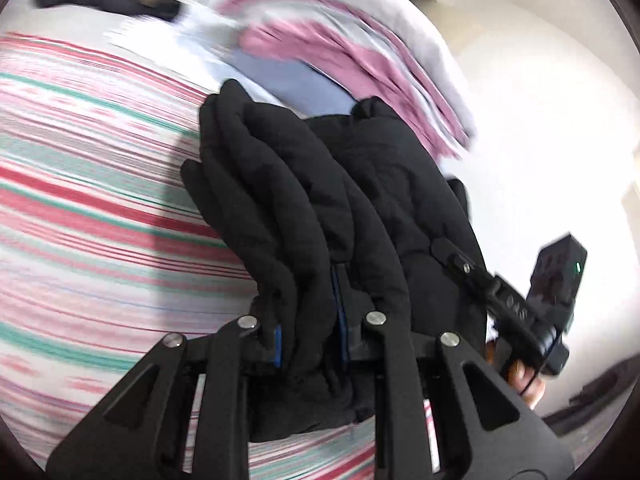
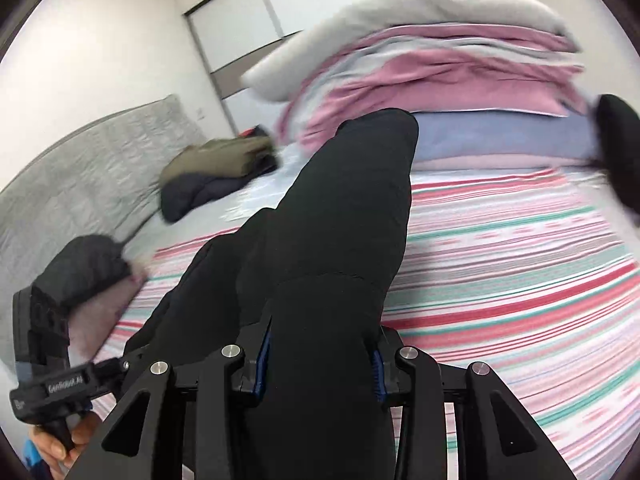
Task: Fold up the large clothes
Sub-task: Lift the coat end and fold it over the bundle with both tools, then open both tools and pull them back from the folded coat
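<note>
A bed with a pink, red and green striped sheet [image 2: 520, 248] fills the room beside a white wall [image 2: 100, 40] and sliding wardrobe doors [image 2: 256, 12]. Folded pink and grey bedding [image 2: 440, 76] is stacked at the far end, with an olive and navy heap of clothes [image 2: 216, 168] near a grey quilted headboard [image 2: 80, 168]. The black padded garment [image 1: 320, 184] hangs above the sheet, its long folds running away from both cameras. The left gripper [image 1: 310, 344] has its jaws clenched on a bunched fold; the right gripper [image 2: 320, 364] grasps another thick fold.

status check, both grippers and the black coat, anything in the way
Left gripper, right gripper both clamped on black padded coat. Coat raised over striped bedsheet. Nothing in the way.
</note>
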